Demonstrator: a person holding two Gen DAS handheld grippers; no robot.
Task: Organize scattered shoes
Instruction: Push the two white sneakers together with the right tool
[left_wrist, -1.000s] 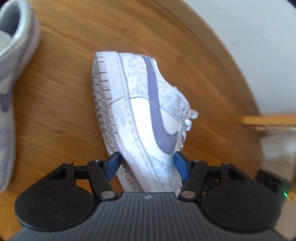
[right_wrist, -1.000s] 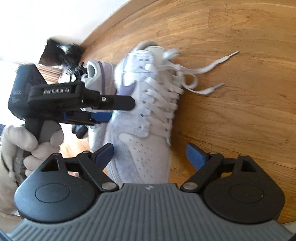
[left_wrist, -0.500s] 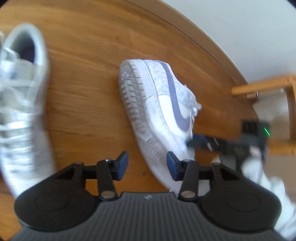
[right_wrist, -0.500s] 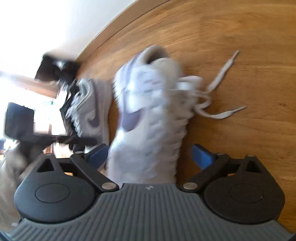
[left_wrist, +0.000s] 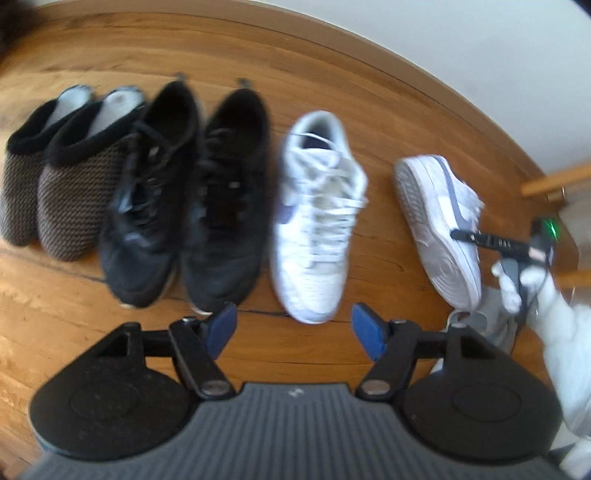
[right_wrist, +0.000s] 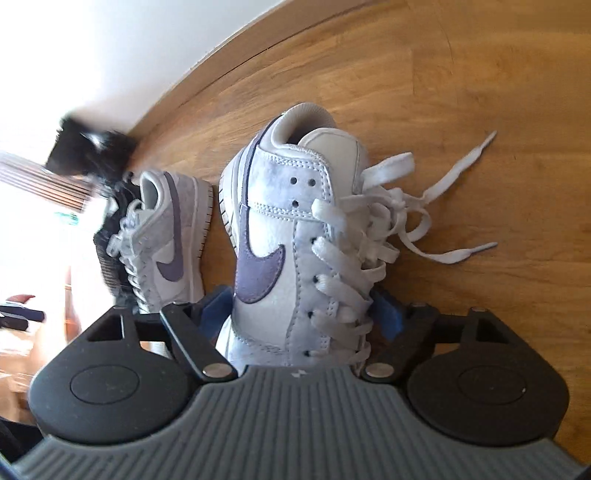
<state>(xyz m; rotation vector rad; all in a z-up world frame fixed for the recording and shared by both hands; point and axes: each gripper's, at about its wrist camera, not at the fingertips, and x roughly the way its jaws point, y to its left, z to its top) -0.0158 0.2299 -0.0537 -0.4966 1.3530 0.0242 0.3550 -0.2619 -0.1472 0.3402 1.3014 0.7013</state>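
Progress: row along the wall largely built. Left wrist view, far ahead-left of the left hand-held gripper (left_wrist: 293, 325): pair of knit slippers (left_wrist: 48, 184), then pair of black sneakers (left_wrist: 184, 206), both side by side, heels to the baseboard (left_wrist: 332, 48). Directly ahead: upright white sneaker (left_wrist: 317, 221), in line with the row.

Left to do (judgement): its mate, the tipped white sneaker (left_wrist: 439, 229), lies on its side, sole showing, ahead-right and apart from the upright one. It needs righting and closing up to its partner.

Left hand-held gripper: jaws have just been opening; nothing between them, clear of every shoe.

Right hand-held gripper (right_wrist: 301, 312): jaws have just been closing on the tipped sneaker's forefoot, one blue pad at the sole side, one at the lace side. Both pads appear to touch; I read this as a grip.

Room: bare wooden floor (right_wrist: 480, 92) to the right of the right hand-held gripper. Loose laces (right_wrist: 443, 206) trail there and could drag. To its left the gap to the upright sneaker is narrow. The wall bounds the far side.
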